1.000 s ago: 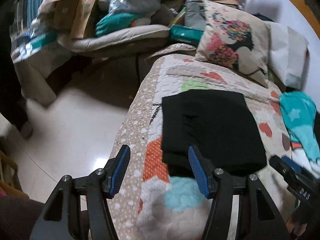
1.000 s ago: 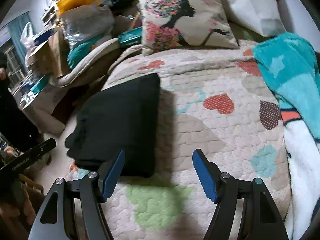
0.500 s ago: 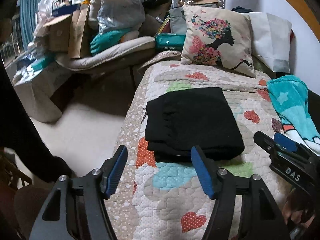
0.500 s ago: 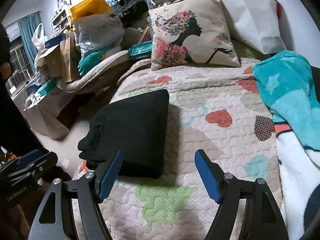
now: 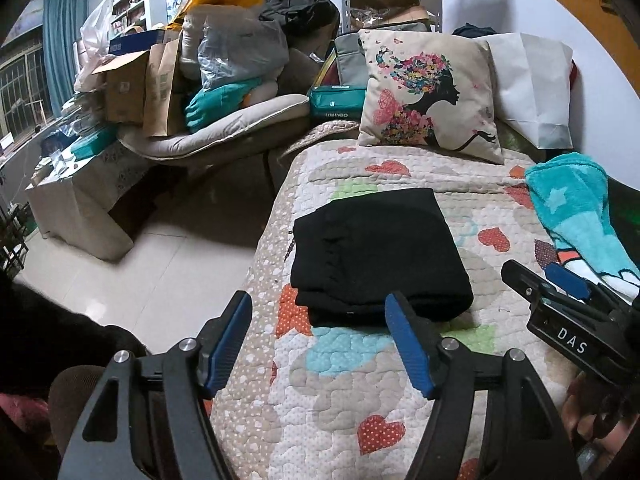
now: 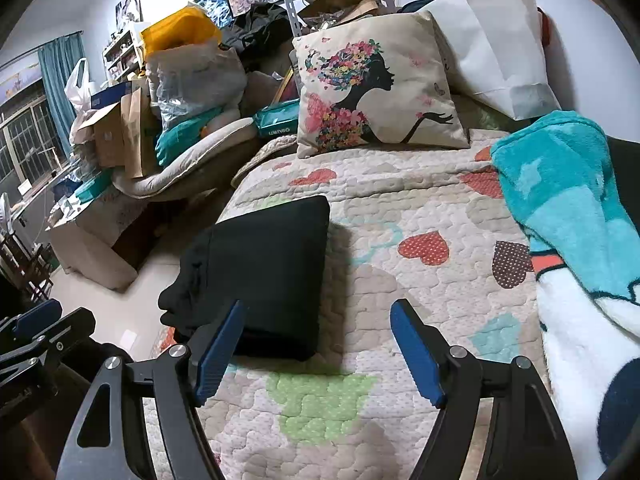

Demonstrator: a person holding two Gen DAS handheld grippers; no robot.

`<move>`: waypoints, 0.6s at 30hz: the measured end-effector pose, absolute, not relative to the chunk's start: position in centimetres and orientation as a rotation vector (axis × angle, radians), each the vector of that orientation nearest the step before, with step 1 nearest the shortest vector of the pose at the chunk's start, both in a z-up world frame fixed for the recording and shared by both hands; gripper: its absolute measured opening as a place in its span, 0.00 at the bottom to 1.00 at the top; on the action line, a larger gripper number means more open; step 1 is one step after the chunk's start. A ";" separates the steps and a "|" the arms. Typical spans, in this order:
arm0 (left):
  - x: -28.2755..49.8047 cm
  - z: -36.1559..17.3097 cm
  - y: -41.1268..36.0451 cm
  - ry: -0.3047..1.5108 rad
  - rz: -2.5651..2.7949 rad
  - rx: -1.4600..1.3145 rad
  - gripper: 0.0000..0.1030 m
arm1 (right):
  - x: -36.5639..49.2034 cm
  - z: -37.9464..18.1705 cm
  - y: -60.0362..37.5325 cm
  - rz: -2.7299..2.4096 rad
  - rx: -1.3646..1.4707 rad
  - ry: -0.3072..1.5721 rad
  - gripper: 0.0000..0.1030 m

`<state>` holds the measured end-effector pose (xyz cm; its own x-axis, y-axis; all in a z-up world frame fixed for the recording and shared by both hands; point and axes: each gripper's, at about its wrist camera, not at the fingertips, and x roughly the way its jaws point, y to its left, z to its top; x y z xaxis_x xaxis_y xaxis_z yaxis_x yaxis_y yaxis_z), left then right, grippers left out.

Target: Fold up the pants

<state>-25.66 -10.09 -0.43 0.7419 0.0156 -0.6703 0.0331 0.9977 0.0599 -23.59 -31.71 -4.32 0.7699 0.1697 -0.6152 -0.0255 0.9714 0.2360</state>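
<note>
The black pants (image 5: 376, 256) lie folded into a flat rectangle on the heart-patterned quilt (image 5: 400, 380) near the bed's left edge; they also show in the right wrist view (image 6: 260, 268). My left gripper (image 5: 320, 340) is open and empty, held above the quilt just short of the pants' near edge. My right gripper (image 6: 316, 348) is open and empty, near the pants' right near corner. It also shows at the right of the left wrist view (image 5: 560, 300).
A printed pillow (image 5: 432, 96) and a white paper bag (image 5: 532, 88) stand at the head of the bed. A teal blanket (image 6: 560, 208) lies on the right. Boxes and bags (image 5: 160, 80) pile up beyond the bare floor (image 5: 140, 280) on the left.
Both grippers have pulled back and up from the folded pants, staying open. The pants lie as before.
</note>
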 end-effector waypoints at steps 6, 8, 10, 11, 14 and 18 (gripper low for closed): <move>-26.3 -0.1 -10.3 0.723 -0.012 0.064 0.67 | -24.1 -4.1 -31.4 0.098 0.198 0.674 0.78; -26.7 0.1 -10.3 0.717 -0.016 0.056 0.67 | -24.4 -3.9 -31.2 0.094 0.173 0.667 0.78; -26.9 0.4 -10.2 0.708 -0.022 0.043 0.67 | -24.8 -3.7 -31.0 0.087 0.147 0.657 0.78; -26.8 0.5 -10.0 0.707 -0.026 0.039 0.67 | -25.1 -3.6 -31.0 0.082 0.135 0.649 0.78; -26.9 1.0 -9.7 0.697 -0.035 0.016 0.67 | -25.8 -3.3 -31.1 0.059 0.104 0.631 0.78; -26.8 1.6 -9.4 0.688 -0.039 -0.004 0.67 | -26.4 -3.4 -31.6 0.042 0.120 0.644 0.79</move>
